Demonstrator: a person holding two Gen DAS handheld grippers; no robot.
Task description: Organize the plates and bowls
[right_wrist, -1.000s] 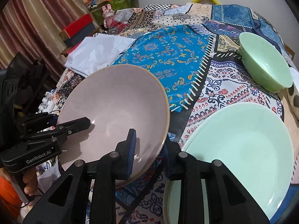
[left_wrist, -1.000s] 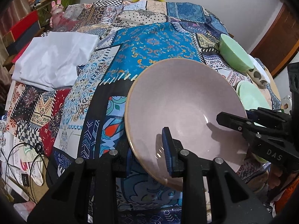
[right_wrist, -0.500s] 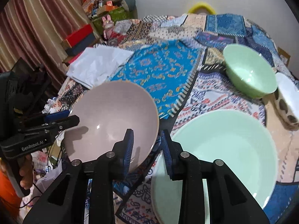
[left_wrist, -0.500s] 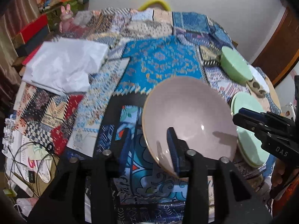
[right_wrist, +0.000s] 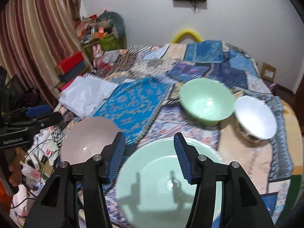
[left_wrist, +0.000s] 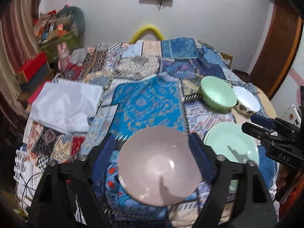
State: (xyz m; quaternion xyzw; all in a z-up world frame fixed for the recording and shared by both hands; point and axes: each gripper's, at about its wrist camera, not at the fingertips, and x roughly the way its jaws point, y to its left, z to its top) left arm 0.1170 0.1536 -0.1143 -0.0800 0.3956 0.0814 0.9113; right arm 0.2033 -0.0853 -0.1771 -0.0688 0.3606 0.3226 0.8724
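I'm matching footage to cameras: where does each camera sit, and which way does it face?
Left wrist: sits on the left gripper, looking down across the patchwork-cloth table at the round pink bowl; its opening jaws and the right gripper show.
Right wrist: sits on the right gripper, over the pale green plate; the left gripper shows.
Shared: both bowl and plate, green bowl.

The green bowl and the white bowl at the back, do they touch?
Cannot tell. In the right wrist view the green bowl and white bowl sit rim to rim, but motion blur hides any contact or gap.
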